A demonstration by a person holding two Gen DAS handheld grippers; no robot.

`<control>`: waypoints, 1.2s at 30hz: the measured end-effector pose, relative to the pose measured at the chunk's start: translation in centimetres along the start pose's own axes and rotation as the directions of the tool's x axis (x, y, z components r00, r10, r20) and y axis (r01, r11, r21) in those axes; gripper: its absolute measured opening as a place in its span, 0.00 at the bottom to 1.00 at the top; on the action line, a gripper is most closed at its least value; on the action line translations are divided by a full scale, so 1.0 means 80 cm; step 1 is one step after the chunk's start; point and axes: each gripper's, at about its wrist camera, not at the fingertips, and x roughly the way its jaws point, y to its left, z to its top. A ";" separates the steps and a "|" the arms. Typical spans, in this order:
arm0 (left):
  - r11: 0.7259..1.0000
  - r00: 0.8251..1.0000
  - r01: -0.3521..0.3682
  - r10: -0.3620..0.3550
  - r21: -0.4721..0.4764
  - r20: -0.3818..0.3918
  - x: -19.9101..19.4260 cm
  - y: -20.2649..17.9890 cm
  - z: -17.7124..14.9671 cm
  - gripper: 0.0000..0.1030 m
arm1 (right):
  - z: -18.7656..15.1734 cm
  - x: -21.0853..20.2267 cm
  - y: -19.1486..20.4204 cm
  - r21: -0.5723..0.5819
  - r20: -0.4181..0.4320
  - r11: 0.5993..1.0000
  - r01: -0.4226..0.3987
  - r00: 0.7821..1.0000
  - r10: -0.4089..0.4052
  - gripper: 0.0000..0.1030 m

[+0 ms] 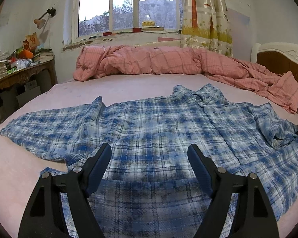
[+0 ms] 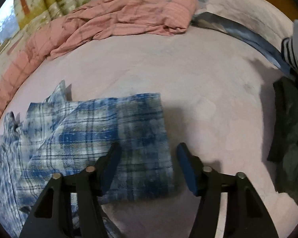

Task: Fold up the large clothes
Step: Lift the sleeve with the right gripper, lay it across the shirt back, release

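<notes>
Left wrist view: the plaid shirt (image 1: pixel 159 123) lies spread flat on the bed (image 1: pixel 119 87), soft and light by the look of it, and the left gripper (image 1: pixel 149 154) hovers over its lower body, fingers wide apart, gripping nothing. Right wrist view: the right gripper (image 2: pixel 148 152) straddles the sleeve (image 2: pixel 129 130) edge, fingers apart, one over cloth, one over bare bed — that cuff end looks the spot to pinch.

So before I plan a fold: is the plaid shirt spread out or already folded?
Mostly spread: the plaid shirt lies open on the bed, one sleeve turned inward.
</notes>
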 end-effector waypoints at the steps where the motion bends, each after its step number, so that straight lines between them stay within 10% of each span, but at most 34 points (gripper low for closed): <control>1: 1.000 1.000 0.000 0.000 0.002 0.004 -0.001 0.000 0.000 0.76 | 0.000 0.000 0.001 -0.007 -0.001 1.000 -0.011 1.000 0.011 0.46; 4: 1.000 1.000 -0.003 0.003 0.007 0.015 -0.004 -0.002 0.000 0.76 | -0.003 -0.003 0.001 0.002 -0.005 0.998 -0.070 0.998 0.070 0.07; 11: 0.999 1.000 -0.010 0.009 0.031 0.029 -0.008 -0.008 0.002 0.76 | 0.003 -0.052 -0.001 0.047 0.153 0.976 -0.215 0.967 0.205 0.06; 19: 0.997 0.999 -0.017 0.014 0.069 0.042 -0.010 -0.018 0.001 0.72 | -0.019 -0.140 0.074 -0.139 0.158 0.817 -0.560 0.802 0.577 0.06; 25: 1.000 0.999 0.017 -0.017 0.021 0.028 -0.008 -0.005 0.003 0.69 | -0.098 -0.159 0.188 -0.294 -0.059 0.608 -0.738 0.649 0.759 0.06; 29: 1.000 1.000 0.026 -0.026 0.014 0.018 -0.005 -0.004 0.003 0.68 | -0.163 -0.135 0.259 -0.370 -0.222 0.566 -0.737 0.661 0.716 0.07; 32: 0.999 0.999 0.029 -0.029 0.024 0.022 -0.006 -0.007 0.002 0.68 | -0.185 -0.131 0.278 -0.460 -0.228 0.582 -0.671 0.723 0.652 0.10; 36: 0.998 0.998 0.052 -0.053 0.040 0.023 -0.008 -0.011 0.003 0.68 | -0.177 -0.142 0.271 -0.466 -0.155 0.621 -0.629 0.750 0.643 0.51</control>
